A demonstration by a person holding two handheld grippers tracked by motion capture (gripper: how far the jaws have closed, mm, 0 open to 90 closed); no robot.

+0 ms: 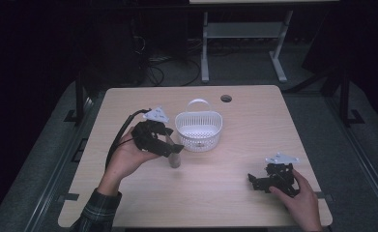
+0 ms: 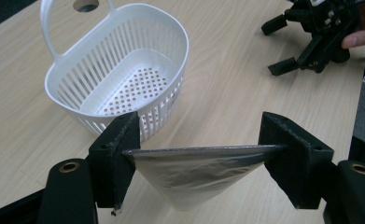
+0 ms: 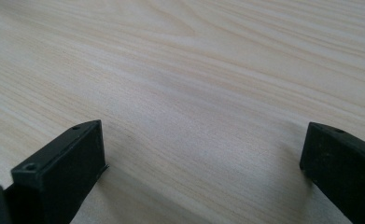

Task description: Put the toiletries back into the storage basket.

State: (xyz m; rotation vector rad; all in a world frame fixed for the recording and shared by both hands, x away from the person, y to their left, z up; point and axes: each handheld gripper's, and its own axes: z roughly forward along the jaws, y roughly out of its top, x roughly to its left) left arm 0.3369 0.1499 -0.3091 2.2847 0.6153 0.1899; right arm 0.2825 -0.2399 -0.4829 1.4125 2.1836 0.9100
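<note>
Your left tongs (image 2: 201, 154) are clamped on a clear plastic cup (image 2: 194, 175). The two black jaws press on the cup's rim, one on each side. The cup is narrow at the bottom and wide at the top, and you can see through it. In the high view the cup (image 1: 175, 157) sits just beside the white basket (image 1: 199, 130), on the side nearest you. I cannot tell whether its bottom touches the counter (image 1: 235, 193) or hangs a little above it.

The white basket has slits in its wall, little holes in its floor and a thin handle that stands up at the far end. It sits upright on the counter. Beyond the basket, there is a small round hole (image 1: 226, 98) in the counter top.

Your left hand (image 1: 128, 157) holds the tongs from the side of the basket that is away from your other hand.

Your right tongs (image 1: 256, 182) are well apart from the basket, near the counter's edge closest to you. Their jaws are wide apart with nothing between them, just bare wood underneath. Your right hand (image 1: 300, 200) grips them low over the counter.
</note>
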